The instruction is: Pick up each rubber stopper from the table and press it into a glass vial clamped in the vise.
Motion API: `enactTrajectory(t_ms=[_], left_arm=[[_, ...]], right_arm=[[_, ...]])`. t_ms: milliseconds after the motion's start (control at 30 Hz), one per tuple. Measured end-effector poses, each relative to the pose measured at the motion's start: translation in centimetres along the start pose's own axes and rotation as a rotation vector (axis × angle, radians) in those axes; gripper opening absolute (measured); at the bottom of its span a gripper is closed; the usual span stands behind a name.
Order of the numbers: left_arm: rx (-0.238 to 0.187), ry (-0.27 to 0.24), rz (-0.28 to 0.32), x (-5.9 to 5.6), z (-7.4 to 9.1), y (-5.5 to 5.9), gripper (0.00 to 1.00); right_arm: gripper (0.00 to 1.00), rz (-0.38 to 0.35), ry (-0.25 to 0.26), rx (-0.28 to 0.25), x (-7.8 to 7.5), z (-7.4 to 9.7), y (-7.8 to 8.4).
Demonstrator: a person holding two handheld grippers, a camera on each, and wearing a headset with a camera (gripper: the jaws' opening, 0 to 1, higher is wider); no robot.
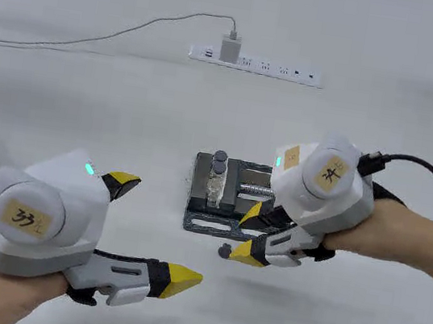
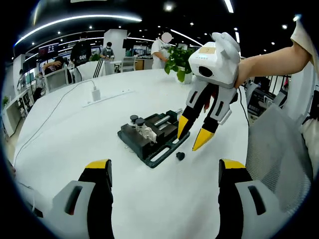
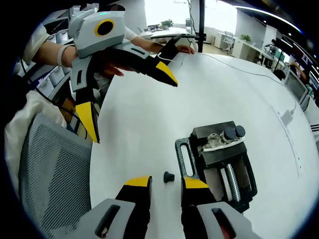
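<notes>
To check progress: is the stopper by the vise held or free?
Free: stopper lies on the table by the right gripper's open fingers.

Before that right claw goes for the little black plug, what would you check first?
1. Rubber stopper lying free on the table: ok.
2. Right gripper open, stopper framed between its jaws: ok.
3. Stopper gripped: not ok, not yet.
4. Uncapped vial waiting in the vise: ok; the other two vials look capped.
5. Left gripper open, apart from the vise: ok.
6. Vise tight enough: cannot tell.
</notes>
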State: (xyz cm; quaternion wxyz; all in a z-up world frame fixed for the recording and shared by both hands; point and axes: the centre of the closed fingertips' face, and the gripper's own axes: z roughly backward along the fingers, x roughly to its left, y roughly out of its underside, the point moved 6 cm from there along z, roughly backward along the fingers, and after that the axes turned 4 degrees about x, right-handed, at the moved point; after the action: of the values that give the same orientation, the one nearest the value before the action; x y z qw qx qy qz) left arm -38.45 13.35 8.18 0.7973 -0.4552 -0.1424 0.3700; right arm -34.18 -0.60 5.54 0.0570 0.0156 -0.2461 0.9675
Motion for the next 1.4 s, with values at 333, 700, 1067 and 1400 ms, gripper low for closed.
enactTrajectory(t_ms=[333, 700, 1067, 1400], left_arm=[[-0.01, -0.011, 0.03, -0.2, 0.1, 0.6, 0.87], [-0.004, -0.017, 0.055, -0.2, 0.2, 1.4, 0.86], [-0.002, -0.014, 0.062, -0.2, -0.1, 1.5, 0.86], [-0.007, -0.018, 0.067, -0.1, 0.1, 1.5, 0.86]], right_arm=[[0.07, -0.034, 0.035, -0.002, 0.3, -1.8, 0.5], [0.02, -0.015, 0.016, 0.024, 0.0, -2.3, 0.8], [0.0, 0.014, 0.026, 0.01, 0.0, -2.5, 0.3], [0.0, 0.042, 0.036, 0.016, -0.1, -2.6, -0.1]])
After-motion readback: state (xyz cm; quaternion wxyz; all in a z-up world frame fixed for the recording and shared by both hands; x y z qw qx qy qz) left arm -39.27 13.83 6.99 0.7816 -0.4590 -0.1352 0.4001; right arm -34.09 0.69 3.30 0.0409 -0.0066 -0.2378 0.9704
